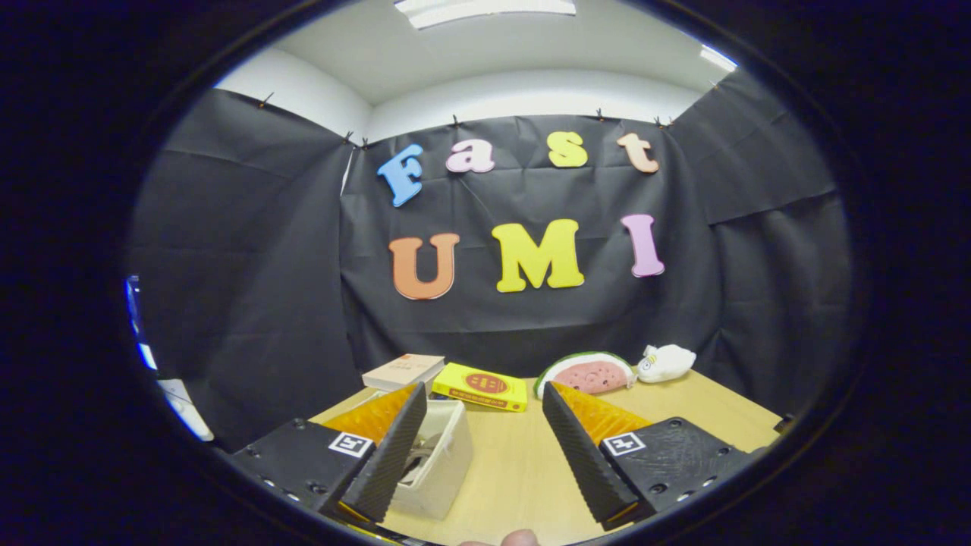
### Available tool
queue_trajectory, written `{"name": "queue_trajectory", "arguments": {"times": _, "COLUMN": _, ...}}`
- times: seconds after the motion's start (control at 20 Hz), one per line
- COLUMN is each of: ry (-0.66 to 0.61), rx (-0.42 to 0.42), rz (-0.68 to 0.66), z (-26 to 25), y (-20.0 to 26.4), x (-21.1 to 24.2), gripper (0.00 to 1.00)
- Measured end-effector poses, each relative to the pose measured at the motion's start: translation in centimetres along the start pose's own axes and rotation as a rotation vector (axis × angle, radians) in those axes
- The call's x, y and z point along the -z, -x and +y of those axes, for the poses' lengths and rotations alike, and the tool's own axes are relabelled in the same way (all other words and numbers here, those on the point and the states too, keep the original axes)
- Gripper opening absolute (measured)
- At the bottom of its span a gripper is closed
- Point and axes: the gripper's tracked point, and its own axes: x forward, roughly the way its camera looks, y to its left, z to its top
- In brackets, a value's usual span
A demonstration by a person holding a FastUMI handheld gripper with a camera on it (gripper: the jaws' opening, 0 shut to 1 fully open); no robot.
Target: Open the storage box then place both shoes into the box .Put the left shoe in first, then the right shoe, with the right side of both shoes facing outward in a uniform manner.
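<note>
Gripper view: gripper [484, 402] fingers spread wide, holding nothing, above a wooden table [523, 470].

White box [440, 462] sits on the table at near left, partly hidden behind the left finger [394, 451]; its top is open toward the camera and something pale with straps or laces lies inside, too hidden to tell what. Right finger [580, 447] stands well apart from the box, bare tabletop between the two fingers. Beyond the fingers, at the table's far edge against the black cloth wall: a pale book [403, 371] at left, a yellow book [480, 386] just right of it, a watermelon-slice plush [586, 373] further right, a small white plush [665, 362] beside that. A fingertip [520, 538] shows nearest the camera, below the fingers.
</note>
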Motion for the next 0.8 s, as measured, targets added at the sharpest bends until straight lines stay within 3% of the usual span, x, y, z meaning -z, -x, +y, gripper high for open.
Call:
{"name": "queue_trajectory", "arguments": {"times": 0.25, "ry": 0.066, "rx": 0.072, "rz": -0.069, "z": -3.6, "y": 1.8, "x": -0.3, "gripper": 0.94}}
{"name": "queue_trajectory", "arguments": {"times": 0.8, "ry": 0.025, "rx": 0.045, "rz": -0.043, "z": -2.2, "y": 1.0, "x": 2.9, "gripper": 0.94}}
